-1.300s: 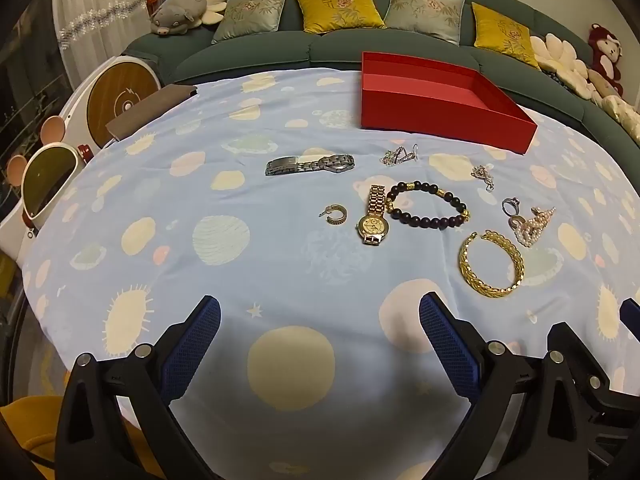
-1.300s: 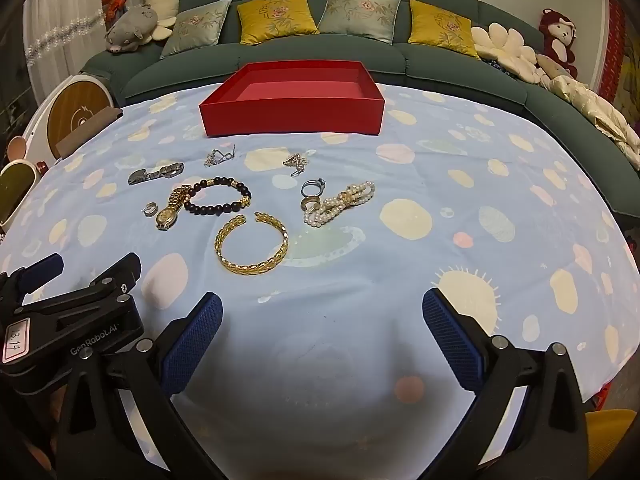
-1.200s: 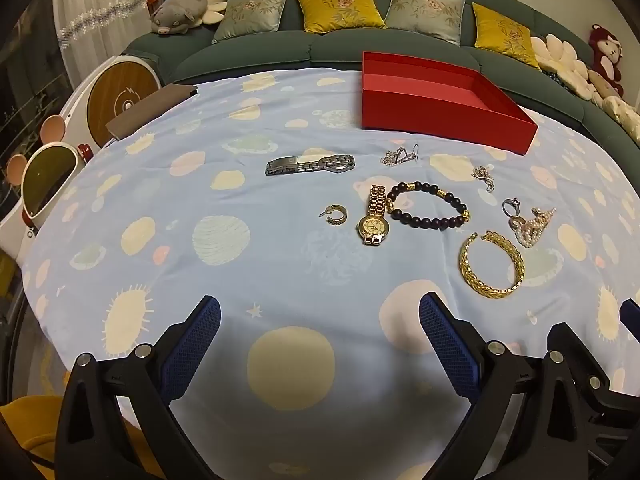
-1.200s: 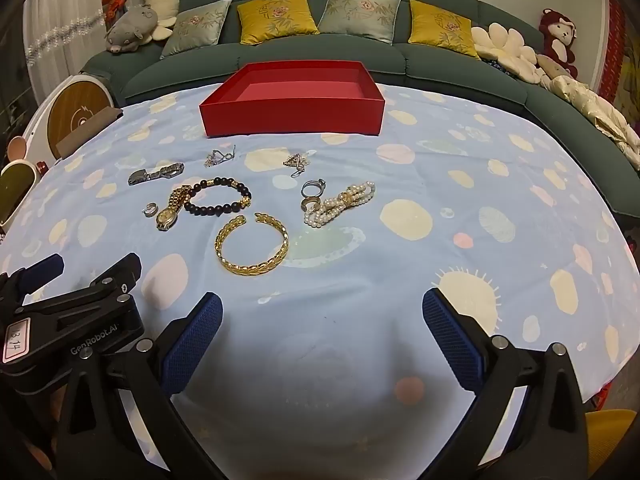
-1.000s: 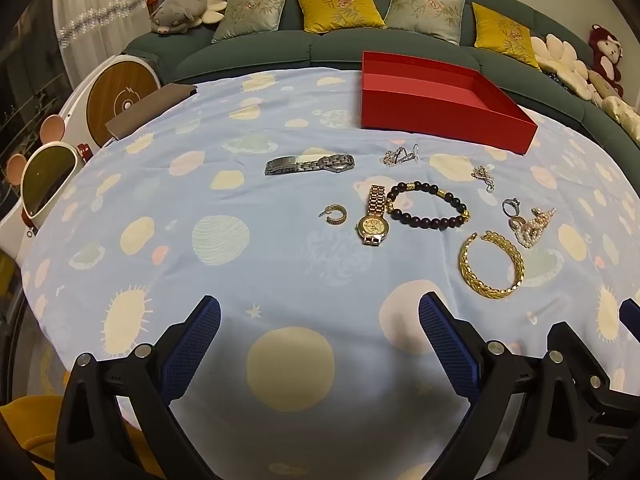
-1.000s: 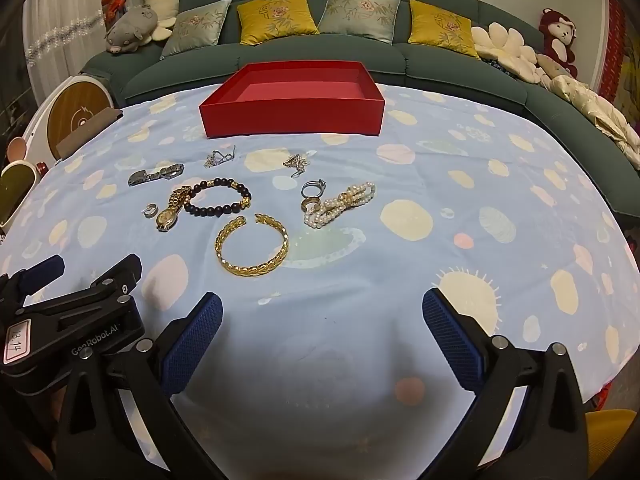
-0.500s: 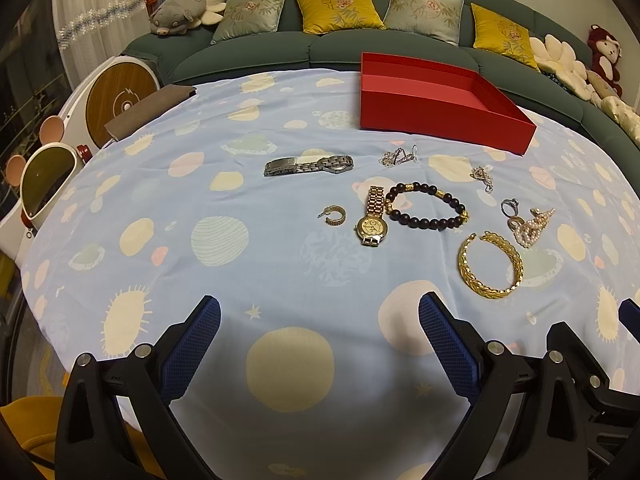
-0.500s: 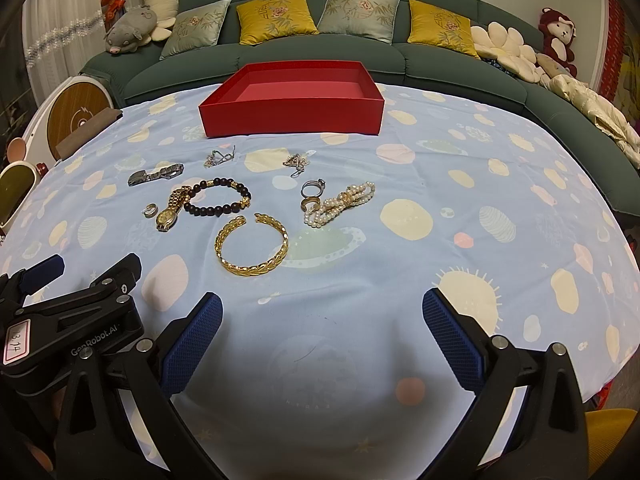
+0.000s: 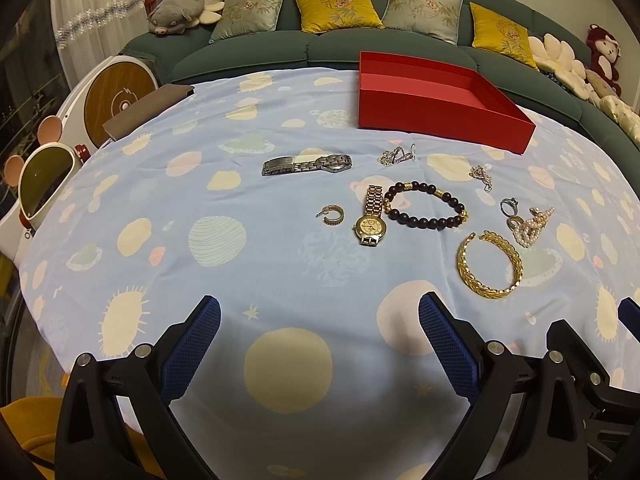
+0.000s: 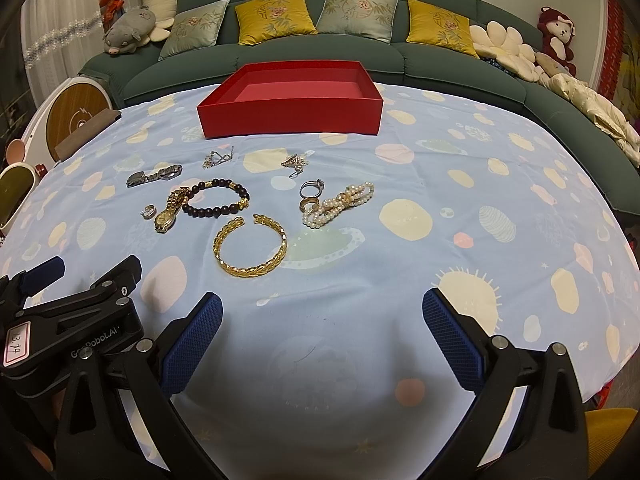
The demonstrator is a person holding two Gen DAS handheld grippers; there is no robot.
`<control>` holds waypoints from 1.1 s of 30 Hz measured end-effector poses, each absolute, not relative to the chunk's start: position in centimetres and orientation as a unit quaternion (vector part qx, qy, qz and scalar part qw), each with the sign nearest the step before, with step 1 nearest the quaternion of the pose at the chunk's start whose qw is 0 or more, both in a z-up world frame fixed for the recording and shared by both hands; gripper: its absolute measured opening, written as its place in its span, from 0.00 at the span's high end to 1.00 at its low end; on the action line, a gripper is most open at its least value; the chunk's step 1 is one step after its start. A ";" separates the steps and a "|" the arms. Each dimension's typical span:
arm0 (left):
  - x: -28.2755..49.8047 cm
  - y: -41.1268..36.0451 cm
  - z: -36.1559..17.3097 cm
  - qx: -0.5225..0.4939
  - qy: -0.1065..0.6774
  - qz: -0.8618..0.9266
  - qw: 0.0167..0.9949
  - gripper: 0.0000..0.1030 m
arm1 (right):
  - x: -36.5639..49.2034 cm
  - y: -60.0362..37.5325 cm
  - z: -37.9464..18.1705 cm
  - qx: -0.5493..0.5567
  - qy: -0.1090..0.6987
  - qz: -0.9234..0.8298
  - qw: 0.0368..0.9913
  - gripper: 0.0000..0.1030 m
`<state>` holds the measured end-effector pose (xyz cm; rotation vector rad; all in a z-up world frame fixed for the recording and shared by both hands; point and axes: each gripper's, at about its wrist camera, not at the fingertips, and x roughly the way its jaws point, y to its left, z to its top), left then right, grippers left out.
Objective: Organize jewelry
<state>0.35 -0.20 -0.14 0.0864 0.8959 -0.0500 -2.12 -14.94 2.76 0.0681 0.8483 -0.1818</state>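
Hovering over the tablecloth [image 9: 280, 280], the left gripper [image 9: 319, 344] and right gripper [image 10: 322, 340] are keeping jaws spread; jewelry is lying before the red box [image 10: 290, 98].

- In the right wrist view we read a small white tag [image 10: 18, 342] on the left gripper [image 10: 86, 284], handwritten "1314" or close to it; the digits are not sure.
- On the same gripper's black body we read raised lettering [image 10: 94, 346], partly hidden, seemingly "GenRobot.AI".
- We read nothing elsewhere.
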 end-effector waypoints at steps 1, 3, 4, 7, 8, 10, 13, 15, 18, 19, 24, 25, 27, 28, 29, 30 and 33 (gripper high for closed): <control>0.4 -0.2 -0.1 0.042 0.433 -0.024 0.900 0.06 | -2.1 -14.9 2.8 0.033 0.411 -0.088 0.907 0.05; 0.4 -0.2 -0.1 0.042 0.433 -0.024 0.900 0.06 | -2.1 -14.9 2.8 0.033 0.411 -0.088 0.907 0.05; 0.4 -0.2 -0.1 0.042 0.433 -0.024 0.900 0.06 | -2.1 -14.9 2.8 0.033 0.411 -0.088 0.907 0.05; 0.3 -0.2 -0.1 0.042 0.432 -0.024 0.900 0.06 | -2.1 -14.9 2.8 0.033 0.411 -0.088 0.907 0.05; 0.3 -0.2 -0.1 0.043 0.432 -0.024 0.901 0.06 | -2.1 -14.9 2.8 0.033 0.411 -0.088 0.907 0.05; 0.3 -0.2 -0.1 0.042 0.433 -0.024 0.900 0.06 | -2.1 -14.9 2.8 0.033 0.411 -0.088 0.907 0.05; 0.3 -0.2 -0.1 0.042 0.432 -0.024 0.900 0.06 | -2.1 -14.9 2.8 0.033 0.411 -0.088 0.907 0.05; 0.3 -0.2 -0.2 0.042 0.432 -0.025 0.900 0.06 | -2.1 -14.9 2.8 0.033 0.411 -0.088 0.907 0.05; 0.4 -0.2 -0.2 0.041 0.433 -0.025 0.900 0.06 | -2.1 -14.9 2.8 0.033 0.411 -0.088 0.907 0.05; 0.3 -0.2 -0.2 0.041 0.433 -0.025 0.900 0.06 | -2.1 -14.9 2.8 0.033 0.411 -0.088 0.907 0.05; 0.3 -0.3 -0.3 0.044 0.432 -0.025 0.900 0.06 | -2.1 -15.0 2.6 0.035 0.411 -0.088 0.907 0.05; 0.3 -0.4 -0.3 0.044 0.433 -0.026 0.900 0.06 | -2.1 -15.0 2.6 0.035 0.411 -0.089 0.907 0.05; 0.2 -0.3 -0.4 0.045 0.433 -0.026 0.900 0.06 | -2.1 -15.0 2.6 0.036 0.411 -0.089 0.906 0.05; 0.2 -0.4 -0.4 0.045 0.433 -0.026 0.900 0.06 | -2.2 -15.1 2.6 0.036 0.411 -0.089 0.906 0.05; 0.2 -0.3 -0.4 0.044 0.433 -0.026 0.900 0.06 | -2.1 -15.1 2.8 0.036 0.412 -0.089 0.906 0.05; 0.2 -0.4 -0.5 0.043 0.434 -0.026 0.899 0.06 | -2.1 -15.1 2.8 0.036 0.412 -0.089 0.906 0.05; 0.2 -0.2 -0.5 0.043 0.436 -0.026 0.899 0.06 | -2.1 -15.2 2.7 0.036 0.412 -0.089 0.906 0.05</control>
